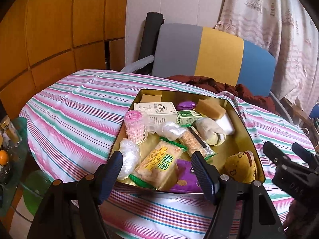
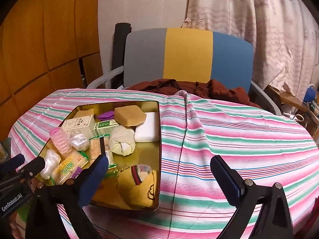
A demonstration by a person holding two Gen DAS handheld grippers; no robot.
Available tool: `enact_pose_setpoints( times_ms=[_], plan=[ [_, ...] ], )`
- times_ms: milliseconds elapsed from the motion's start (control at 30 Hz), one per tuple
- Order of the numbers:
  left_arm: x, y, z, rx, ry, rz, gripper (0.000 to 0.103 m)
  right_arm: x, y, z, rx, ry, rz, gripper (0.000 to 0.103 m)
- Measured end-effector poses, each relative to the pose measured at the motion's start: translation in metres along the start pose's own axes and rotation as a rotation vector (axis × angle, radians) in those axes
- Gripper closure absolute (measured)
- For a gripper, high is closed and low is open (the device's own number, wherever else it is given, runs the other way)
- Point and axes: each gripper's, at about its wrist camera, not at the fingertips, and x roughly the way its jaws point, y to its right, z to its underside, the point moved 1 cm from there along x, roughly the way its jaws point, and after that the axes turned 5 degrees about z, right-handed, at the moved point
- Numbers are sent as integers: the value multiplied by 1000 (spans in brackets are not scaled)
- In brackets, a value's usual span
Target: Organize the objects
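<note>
Gold tin tray [image 1: 247, 131], rectangular, open-topped, on a table under a pink, green and white striped cloth [image 1: 69, 115]; centre of the left wrist view, lower left of the right wrist view. Contents, all loose inside the tray: pink ribbed hair roller [image 1: 136, 127] against the left wall; white carton with printed figure [image 1: 156, 110] toward the far side; green-and-white box [image 1: 188, 117] just beside it; tan soap-like block [image 1: 210, 108] resting on a white bar [image 1: 227, 124] at the far right corner; purple round packet [image 1: 185, 106]; rolled cream sock [image 1: 209, 131]; two crumpled clear plastic wads [image 1: 129, 157]; green-edged cracker packet [image 1: 159, 164] marked WEIDAN; a second long cracker packet [image 1: 194, 140]; purple sachet [image 1: 184, 181]; yellow rolled sock with dark pattern [image 1: 241, 166] at the near right corner. Left gripper [image 1: 157, 172]: jaws spread wide, holding nothing, poised above the tray's near edge. Right gripper [image 2: 159, 177]: jaws spread wide, empty, its left finger over the tray, its right finger over bare cloth. Background: chair [image 2: 187, 55] with grey, yellow and blue panels, dark red garment [image 2: 195, 88] on its seat.
</note>
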Motion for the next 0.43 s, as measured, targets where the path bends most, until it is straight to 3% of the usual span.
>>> enact_pose_setpoints(
  times_ms=[100,167,267,433],
  plan=[
    [1,-1,-1,1,-2,-5,31,1,-2,1,-5,-7,-3,0],
    [1,-2,-1,0,0,-6,39,2,-2,2,-8,-8,-4,0],
    [0,-2,-1,10,7,-9,43,2,-4,3,-11,-9,-3,0],
    [-1,-2,-3,21,23,-13,45,3,-3,3,-9,-9,-1,0]
  ],
)
